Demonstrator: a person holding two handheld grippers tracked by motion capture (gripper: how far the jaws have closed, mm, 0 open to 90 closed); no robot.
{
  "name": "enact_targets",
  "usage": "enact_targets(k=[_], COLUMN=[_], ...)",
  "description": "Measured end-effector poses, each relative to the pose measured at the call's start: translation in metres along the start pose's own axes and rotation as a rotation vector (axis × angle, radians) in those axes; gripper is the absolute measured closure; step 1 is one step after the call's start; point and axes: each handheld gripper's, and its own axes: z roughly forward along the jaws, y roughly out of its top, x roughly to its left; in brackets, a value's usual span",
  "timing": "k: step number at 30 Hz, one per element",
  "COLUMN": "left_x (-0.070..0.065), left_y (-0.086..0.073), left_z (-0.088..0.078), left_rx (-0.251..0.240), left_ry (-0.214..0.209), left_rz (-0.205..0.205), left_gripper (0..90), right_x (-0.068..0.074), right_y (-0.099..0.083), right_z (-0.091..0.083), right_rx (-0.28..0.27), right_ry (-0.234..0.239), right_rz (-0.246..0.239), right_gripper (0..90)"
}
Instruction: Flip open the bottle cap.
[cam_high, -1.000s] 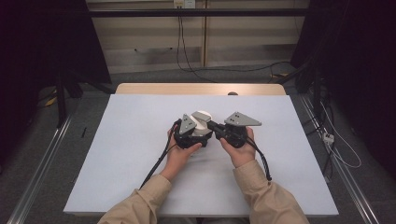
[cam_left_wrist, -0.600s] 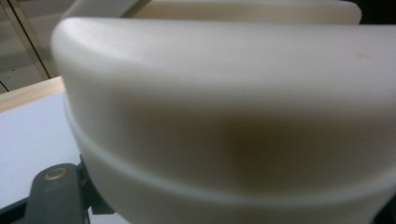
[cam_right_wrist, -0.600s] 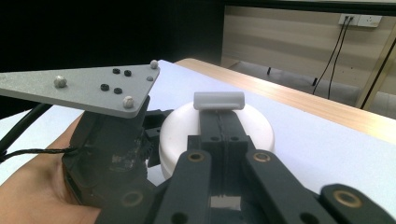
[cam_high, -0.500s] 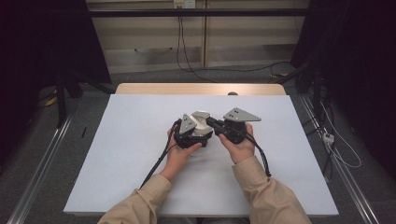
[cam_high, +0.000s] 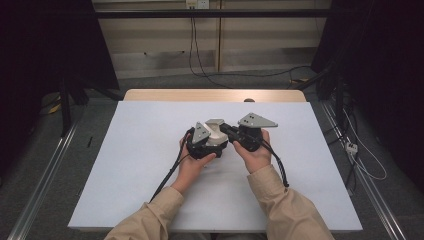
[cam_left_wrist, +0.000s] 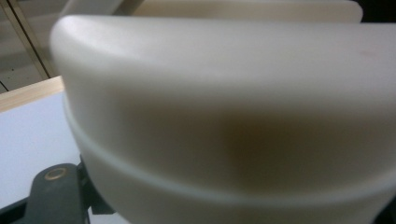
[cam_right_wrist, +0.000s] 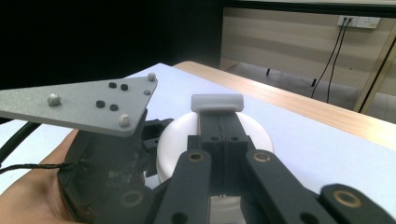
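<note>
Holding a cream-white round container (cam_high: 216, 134) up between both grippers, the person has it just above the middle of the pale counter (cam_high: 125, 165), close to the chest side of centre. The work looks to be at its middle stage — the container is already picked up and steadied, while whatever is to be done with its top is not finished, judging by the grey tab (cam_right_wrist: 218, 101) caught at the top.

The left gripper (cam_high: 202, 142) has its fingers clamped on the container's side; in the left gripper view the cream wall (cam_left_wrist: 224, 121) sits right against the camera, blurred by nearness, so the pads themselves cannot be made out there. The right gripper (cam_high: 235, 135) comes in from the other side with its fingers drawn together to a slit, pinching the grey tab on top of the white body (cam_right_wrist: 173, 140) — they look fully closed on it.

What probably remains is pulling or twisting that tab piece free and then setting both parts down on the counter.
</note>
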Motion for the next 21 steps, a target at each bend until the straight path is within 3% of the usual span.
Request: enact_targets(k=[21], left_x=[-0.0001], left_y=[0.0001], left_z=[0.0005], left_rx=[0.002], left_ry=[-0.002], left_rz=[-0.007], left_gripper=[18.6], right_x=[-0.0007], right_y=[0.0082], right_z=[0.0078], right_rx=[-0.001], right_ry=[-0.001], right_rz=[0.011], right_gripper=[90.0])
